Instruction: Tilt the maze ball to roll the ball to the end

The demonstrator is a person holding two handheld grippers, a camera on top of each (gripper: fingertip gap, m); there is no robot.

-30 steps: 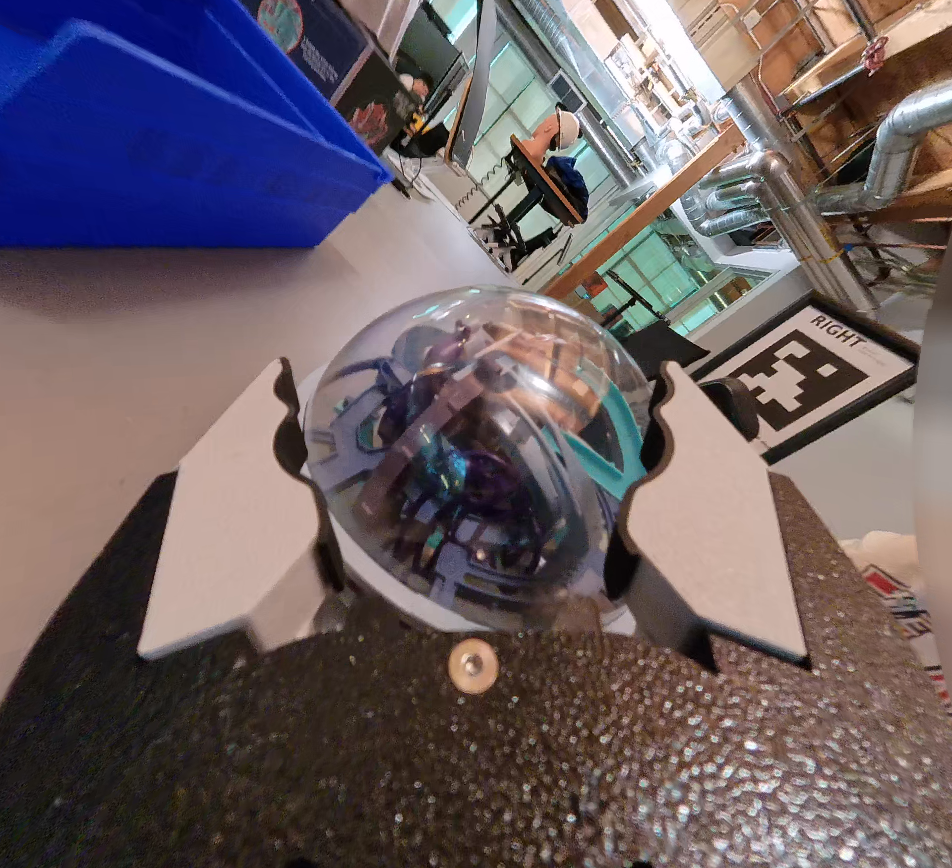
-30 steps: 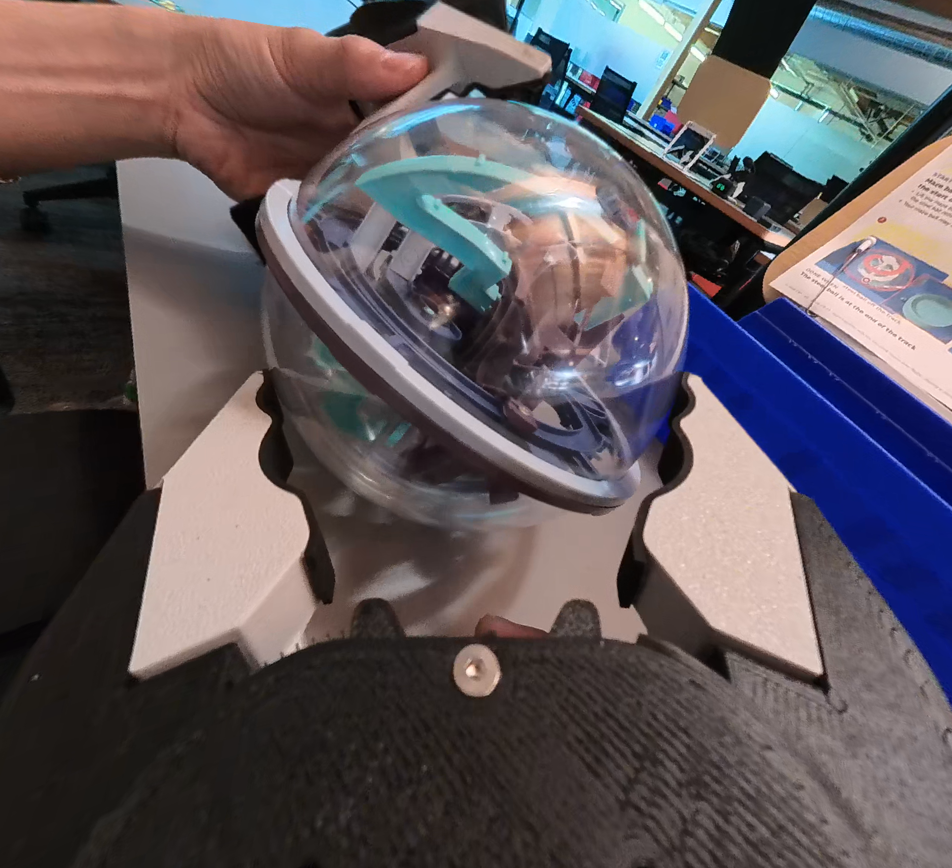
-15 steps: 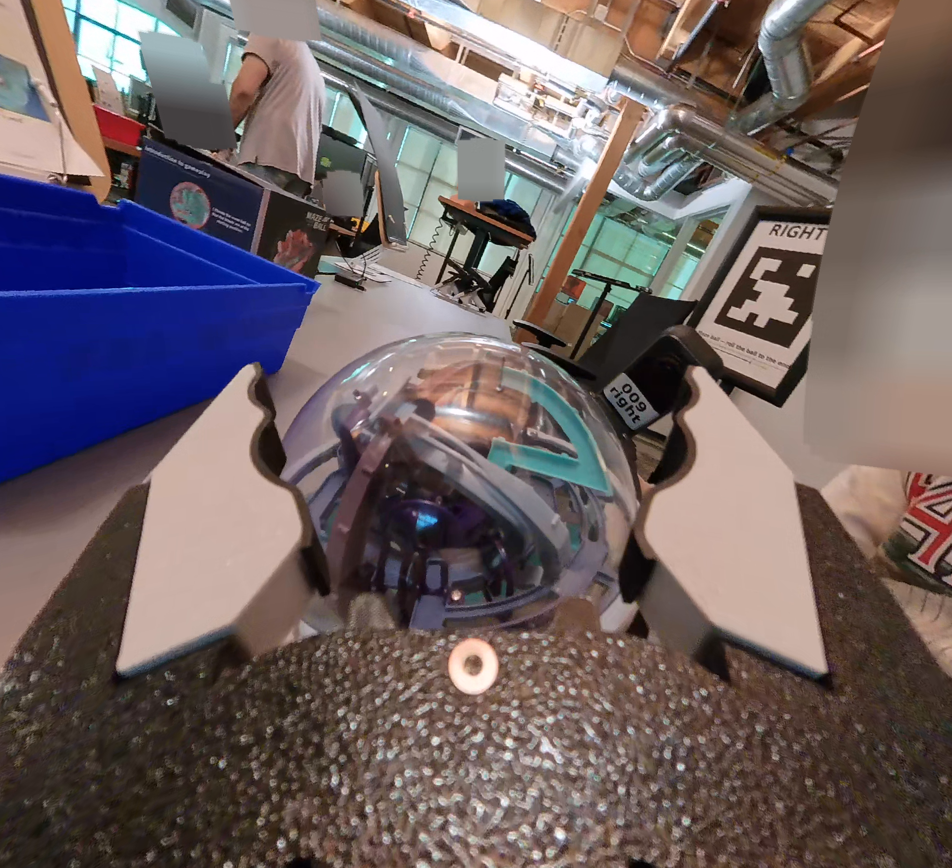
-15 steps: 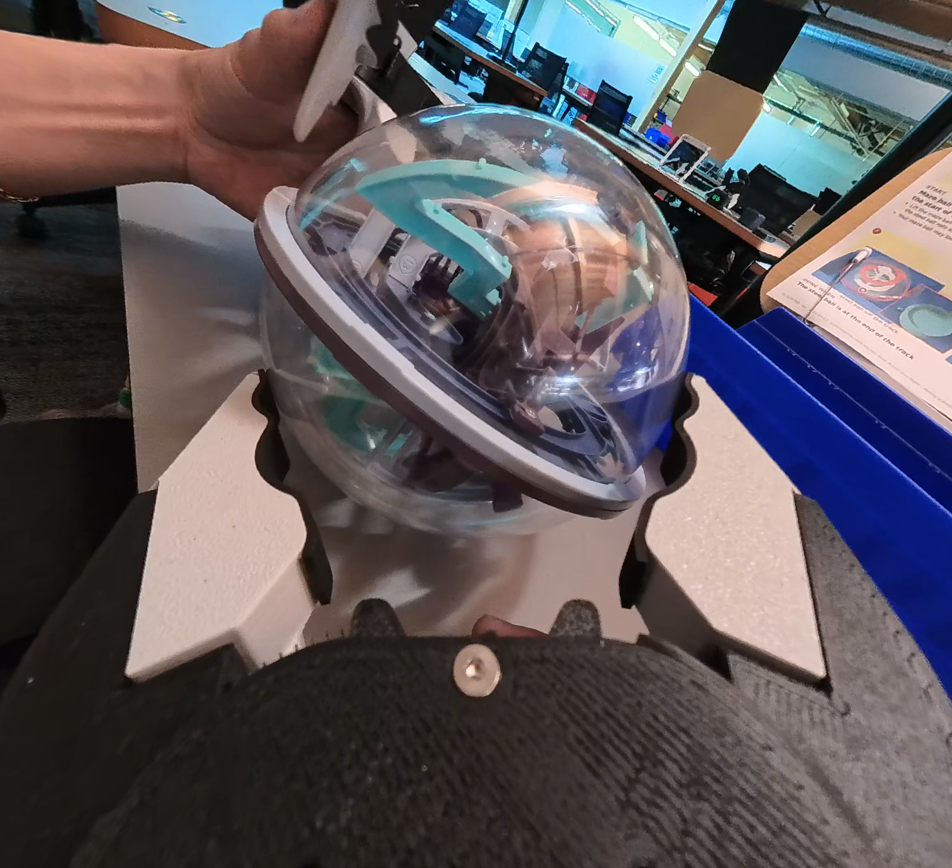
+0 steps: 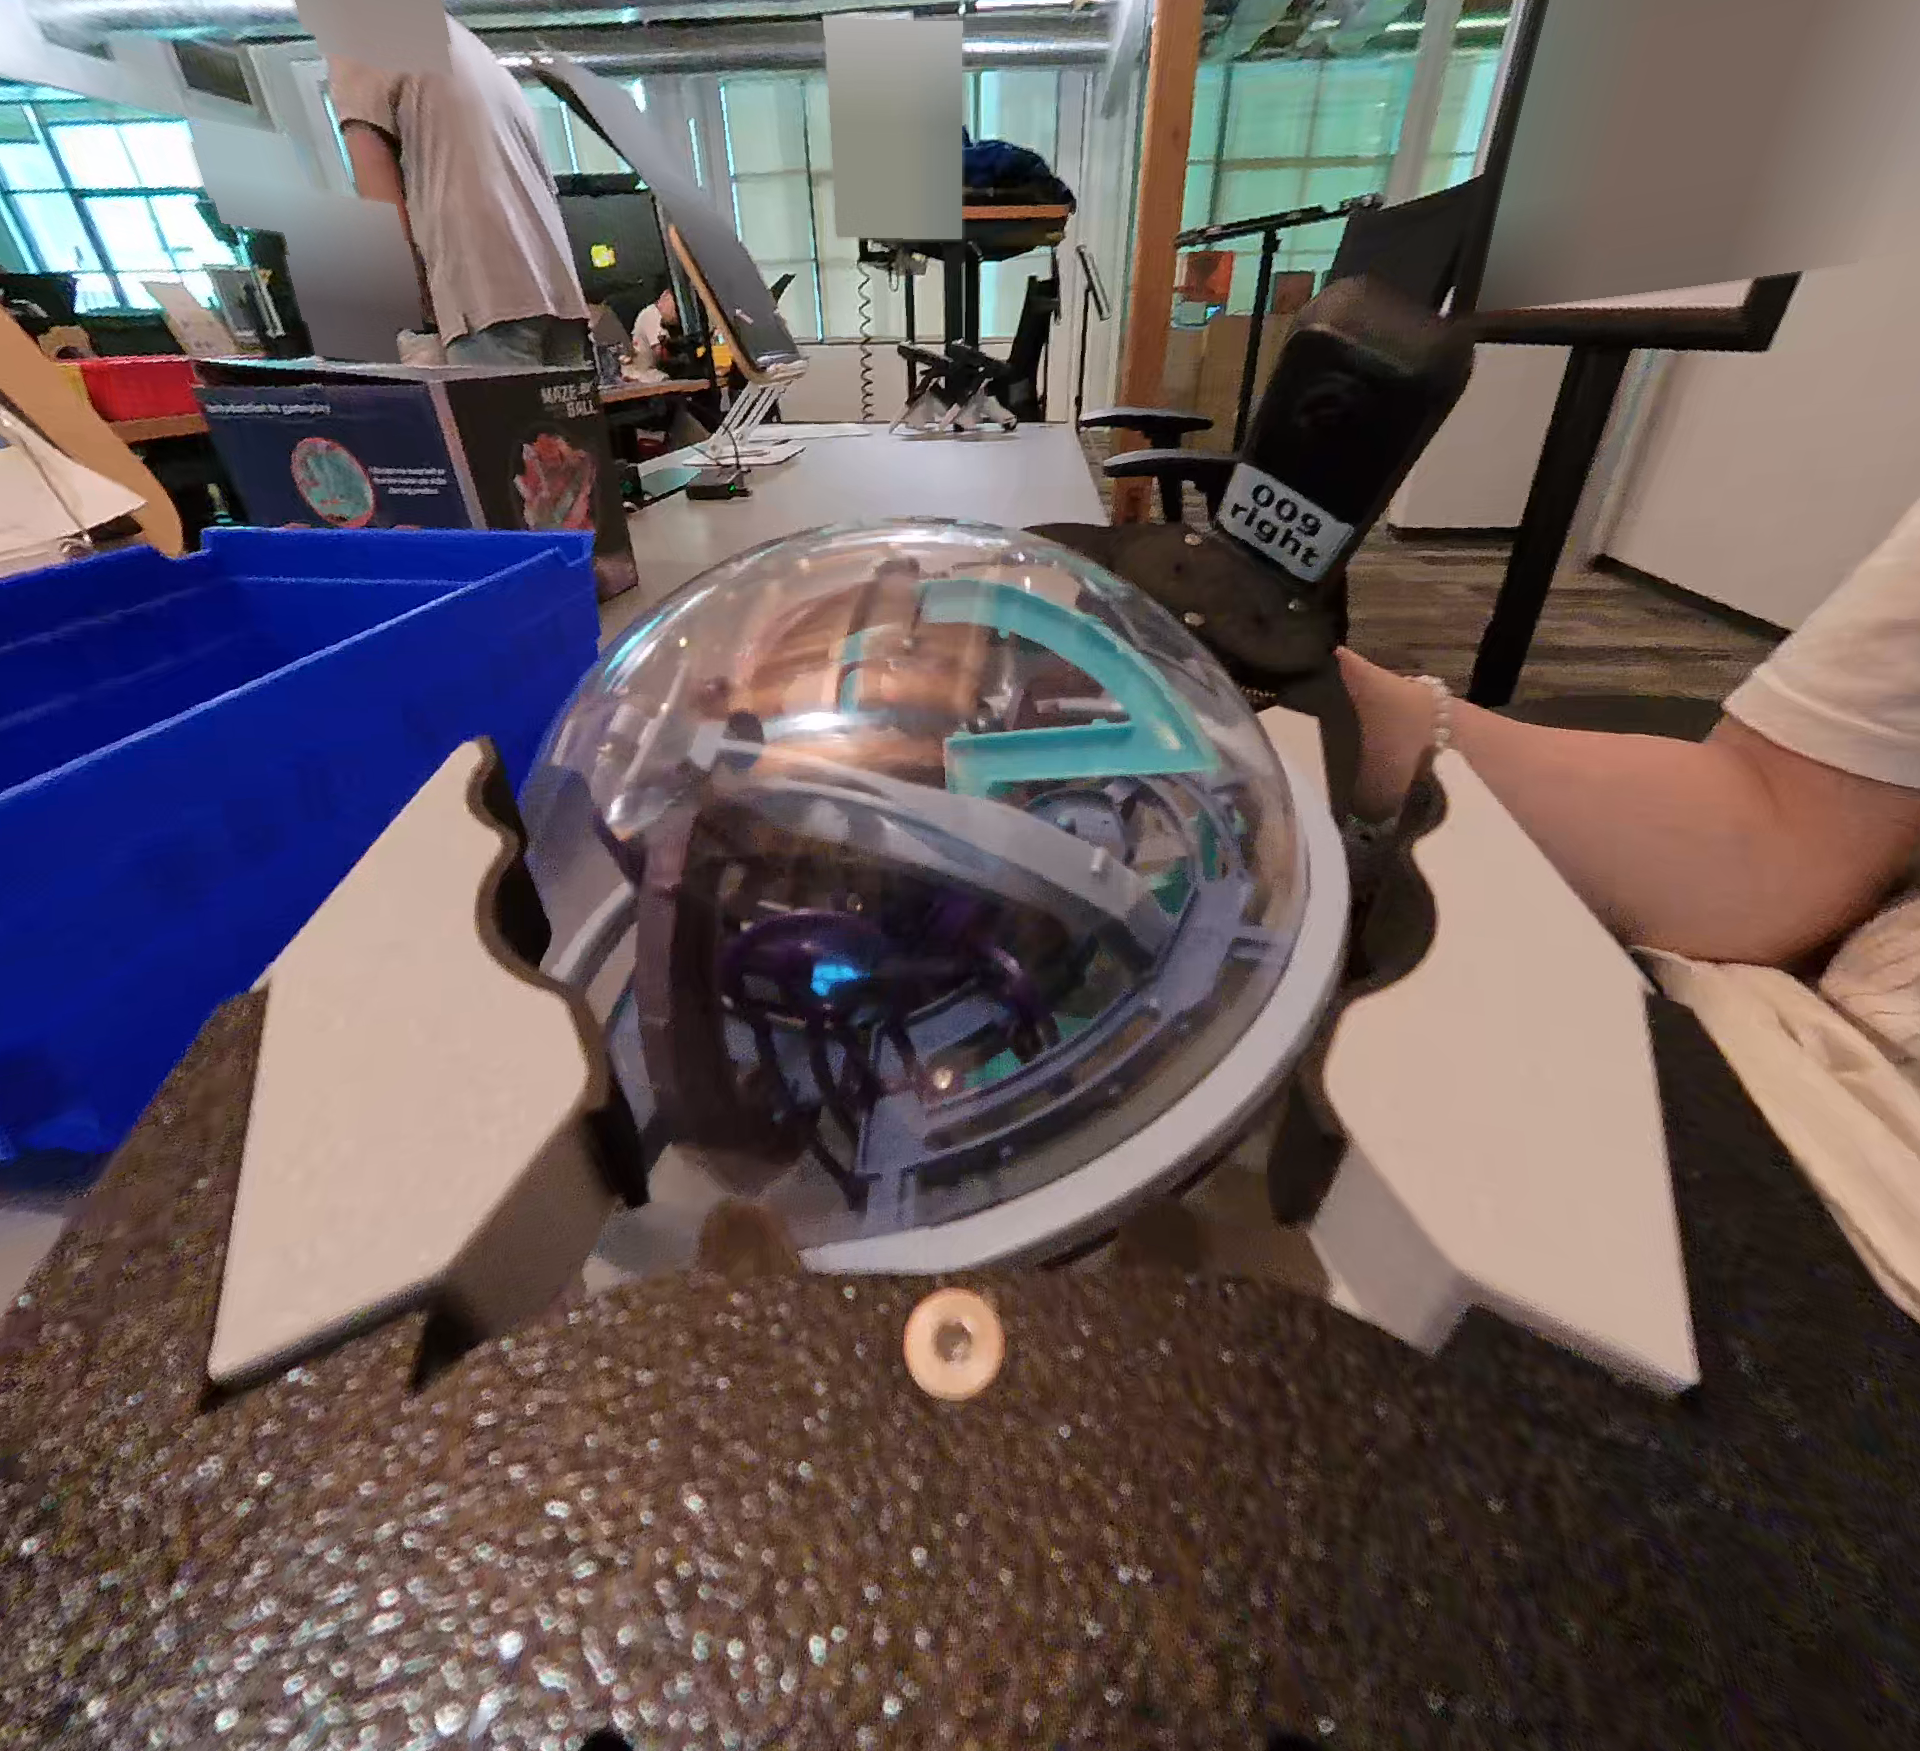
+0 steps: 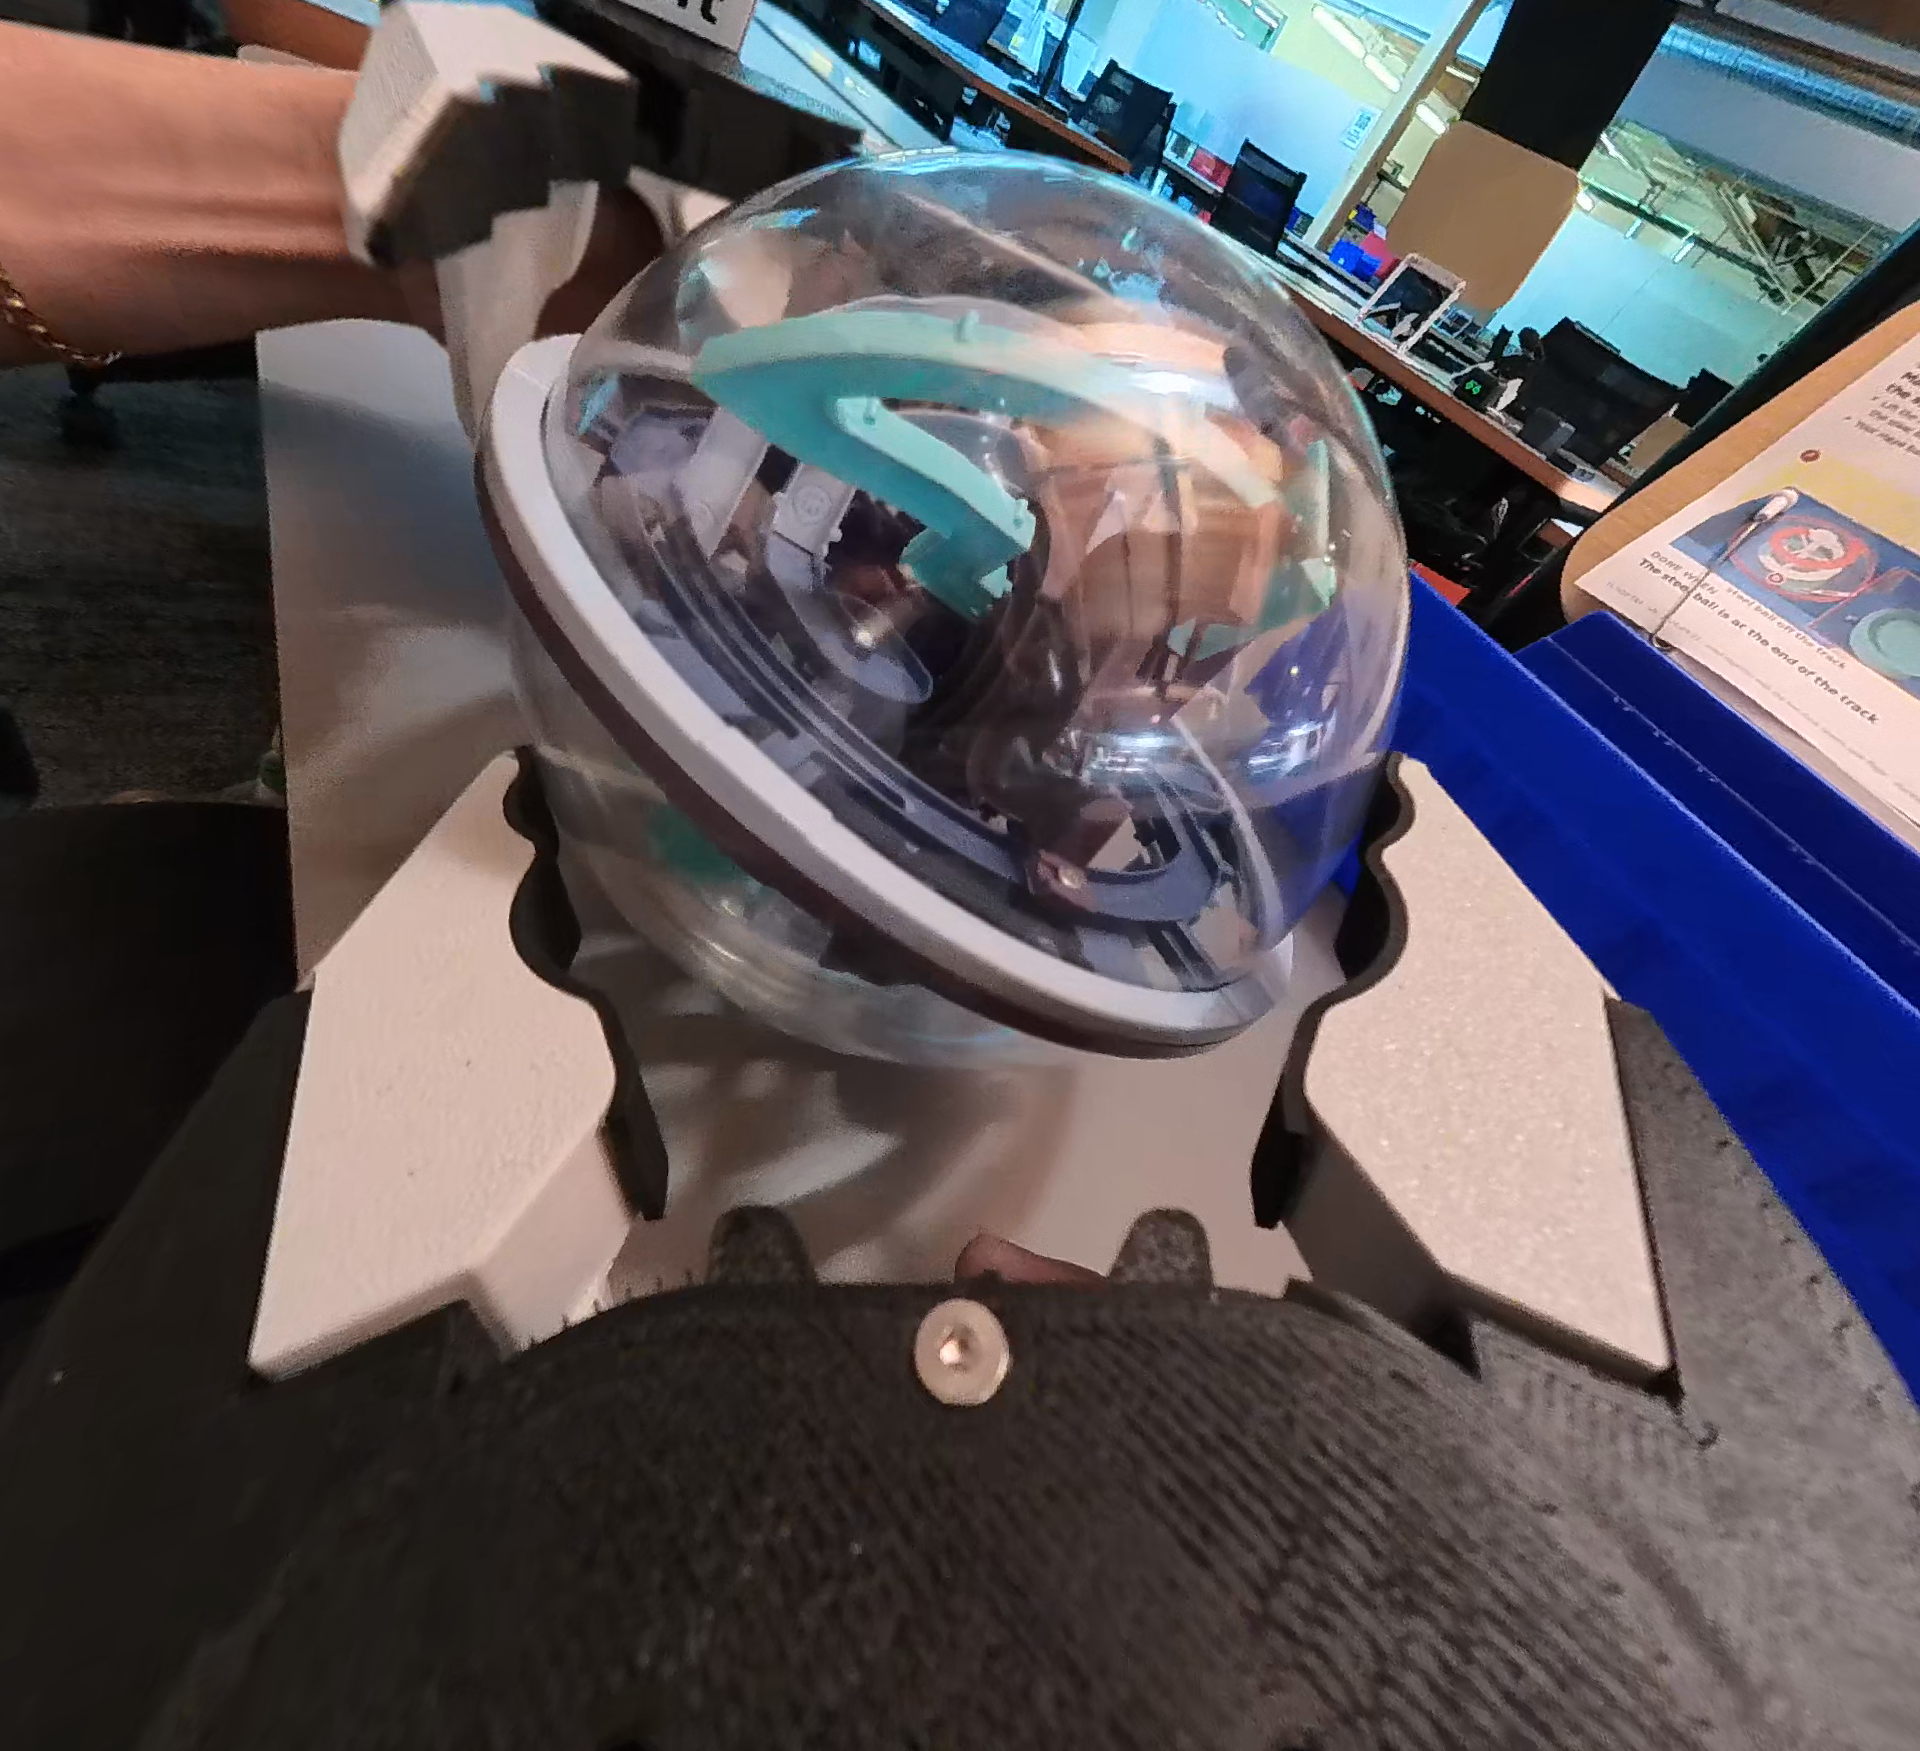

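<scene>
The maze ball (image 5: 914, 870) is a clear sphere with a white rim and with teal, brown and purple tracks inside. It fills the space between the fingers of my left gripper (image 5: 935, 766), which press on its sides. In the right wrist view the ball (image 6: 956, 610) sits tilted, its rim sloping down to the right, and my right gripper (image 6: 956, 776) is shut on its lower half. The right gripper also shows behind the ball in the left wrist view (image 5: 1309, 538). The left gripper shows at the ball's far upper left in the right wrist view (image 6: 582, 112).
A blue bin (image 5: 208, 766) stands close on the left of the left wrist view and on the right of the right wrist view (image 6: 1662, 870). A dark printed box (image 5: 416, 454) stands on the grey table (image 5: 883, 475). A printed sheet (image 6: 1787, 579) leans behind the bin. A person's forearm (image 5: 1662, 818) is at the right.
The left gripper has turned from a steep tilt to level while staying on the ball. The ball has turned with it, and its white rim now shows in the left view. The right gripper's hold is unchanged.
</scene>
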